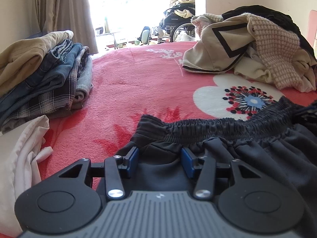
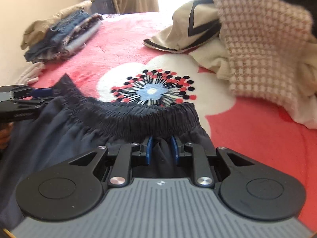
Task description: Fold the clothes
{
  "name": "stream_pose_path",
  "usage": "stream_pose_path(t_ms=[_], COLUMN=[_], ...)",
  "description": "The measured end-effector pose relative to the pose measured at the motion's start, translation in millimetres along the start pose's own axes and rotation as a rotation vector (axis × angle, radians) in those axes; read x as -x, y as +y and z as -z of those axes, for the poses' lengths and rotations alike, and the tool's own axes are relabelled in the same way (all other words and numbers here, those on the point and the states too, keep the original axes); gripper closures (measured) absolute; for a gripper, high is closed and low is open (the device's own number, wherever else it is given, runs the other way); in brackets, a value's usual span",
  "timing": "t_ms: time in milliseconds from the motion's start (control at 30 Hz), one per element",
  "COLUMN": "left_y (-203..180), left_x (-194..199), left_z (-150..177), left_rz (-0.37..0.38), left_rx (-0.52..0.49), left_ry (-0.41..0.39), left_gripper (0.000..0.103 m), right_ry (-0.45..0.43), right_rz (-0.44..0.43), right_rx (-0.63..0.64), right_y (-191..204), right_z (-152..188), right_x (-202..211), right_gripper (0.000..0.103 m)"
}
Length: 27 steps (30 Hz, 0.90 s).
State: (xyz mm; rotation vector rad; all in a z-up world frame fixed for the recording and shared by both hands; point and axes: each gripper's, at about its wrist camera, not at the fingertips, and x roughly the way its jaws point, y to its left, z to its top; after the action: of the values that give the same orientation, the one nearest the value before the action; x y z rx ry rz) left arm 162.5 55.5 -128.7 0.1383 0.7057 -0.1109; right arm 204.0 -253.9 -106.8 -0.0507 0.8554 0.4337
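On claw bases (image 1: 159,195): small logo, unreadable.

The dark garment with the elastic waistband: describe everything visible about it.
The dark garment looks like thin navy-grey woven fabric with a gathered, ruched elastic waistband. It lies spread on the pink floral blanket, waistband sagging in a curve. The left hand-held gripper straddles one waistband end; the right hand-held gripper pinches fabric at the other.
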Motion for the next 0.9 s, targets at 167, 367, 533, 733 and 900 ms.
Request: stream_pose_path(t_ms=[167,367,533,733,900], left_y=[-1,8,18,26,32], left_x=[-3,-7,13,60,122], left_z=[0,-2,-13,-30,-39], left_rz=[-0.022,-0.017,0.033,0.108,0.201], left_rx=[-0.008,0.033,0.087,0.132,0.116], left_ry=[-0.017,-0.003,-0.002,-0.007,-0.017], left_gripper=[0.048,0.040,0.039,0.036,0.034], right_ry=[-0.002,-0.022,-0.034,-0.119,-0.178], right_rz=[0.042,0.033,-0.029,-0.050,-0.082], right_rx=[0.062,-0.032,-0.138,-0.158,-0.174], right_y=[3,-9,-21,-23,-18], right_z=[-7,-7,-9,2,26], right_x=[-14,-15,13,96,178], right_gripper=[0.086,0.086,0.082,0.081,0.080])
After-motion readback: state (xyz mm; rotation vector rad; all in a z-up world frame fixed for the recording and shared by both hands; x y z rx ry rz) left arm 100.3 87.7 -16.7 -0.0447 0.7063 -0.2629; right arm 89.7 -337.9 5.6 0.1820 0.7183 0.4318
